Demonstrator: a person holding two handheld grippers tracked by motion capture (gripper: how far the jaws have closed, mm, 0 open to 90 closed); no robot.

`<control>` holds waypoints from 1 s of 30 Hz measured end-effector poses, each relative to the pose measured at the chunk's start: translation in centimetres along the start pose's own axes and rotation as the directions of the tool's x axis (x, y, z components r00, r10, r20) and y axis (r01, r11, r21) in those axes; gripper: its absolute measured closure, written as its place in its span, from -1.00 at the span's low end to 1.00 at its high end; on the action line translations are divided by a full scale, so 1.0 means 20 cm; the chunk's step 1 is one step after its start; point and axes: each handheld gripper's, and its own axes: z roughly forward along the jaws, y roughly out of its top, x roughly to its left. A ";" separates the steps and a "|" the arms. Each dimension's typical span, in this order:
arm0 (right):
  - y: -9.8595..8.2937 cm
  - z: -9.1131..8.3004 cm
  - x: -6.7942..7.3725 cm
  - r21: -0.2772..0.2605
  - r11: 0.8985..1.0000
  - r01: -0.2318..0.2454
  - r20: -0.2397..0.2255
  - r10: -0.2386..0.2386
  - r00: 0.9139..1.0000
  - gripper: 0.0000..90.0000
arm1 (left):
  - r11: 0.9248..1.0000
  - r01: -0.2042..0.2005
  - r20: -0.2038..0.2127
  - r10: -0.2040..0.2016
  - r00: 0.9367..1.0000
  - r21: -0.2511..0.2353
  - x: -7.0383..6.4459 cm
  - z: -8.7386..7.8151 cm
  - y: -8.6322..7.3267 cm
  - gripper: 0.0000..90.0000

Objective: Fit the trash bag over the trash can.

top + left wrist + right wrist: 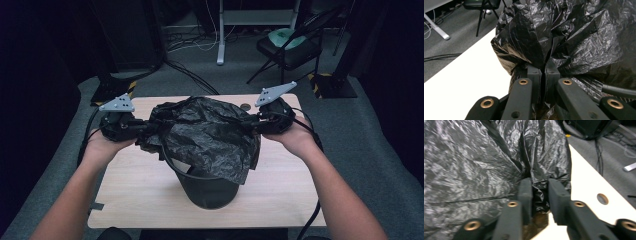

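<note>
A crinkled black plastic bag (pixel 207 131) is stretched over a dark round bin (pixel 207 190) standing at the middle of the table. My left gripper (pixel 142 126) is shut on the bag's left edge, and in the left gripper view its jaws (pixel 543 72) pinch a bunched fold of the black bag (pixel 564 37). On the other side my right gripper (pixel 255 120) is shut on the bag's right edge; its jaws (pixel 539 188) clamp a gathered fold of the bag (pixel 474 165). The bag hides most of the bin's rim.
The light wooden table (pixel 140 185) has a small round hole (pixel 245 106) near its far edge. Beyond it, on grey carpet, stand a folding chair (pixel 287 47), a white desk leg (pixel 220 32) and loose cables (pixel 190 75).
</note>
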 end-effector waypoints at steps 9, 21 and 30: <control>0.09 0.04 -0.02 -0.025 1.000 0.015 -0.017 -0.015 1.000 0.96 | 1.000 0.012 -0.041 -0.012 0.999 -0.011 0.05 -0.07 -0.01 0.91; 0.25 0.10 -0.06 -0.085 0.996 0.014 0.001 -0.014 1.000 0.97 | 0.998 0.043 -0.090 -0.047 0.995 -0.039 0.12 -0.16 -0.03 0.91; 0.21 0.19 0.05 -0.016 0.998 0.061 -0.092 -0.062 0.994 0.96 | 0.998 0.032 -0.085 -0.036 0.996 -0.048 0.10 -0.18 -0.03 0.91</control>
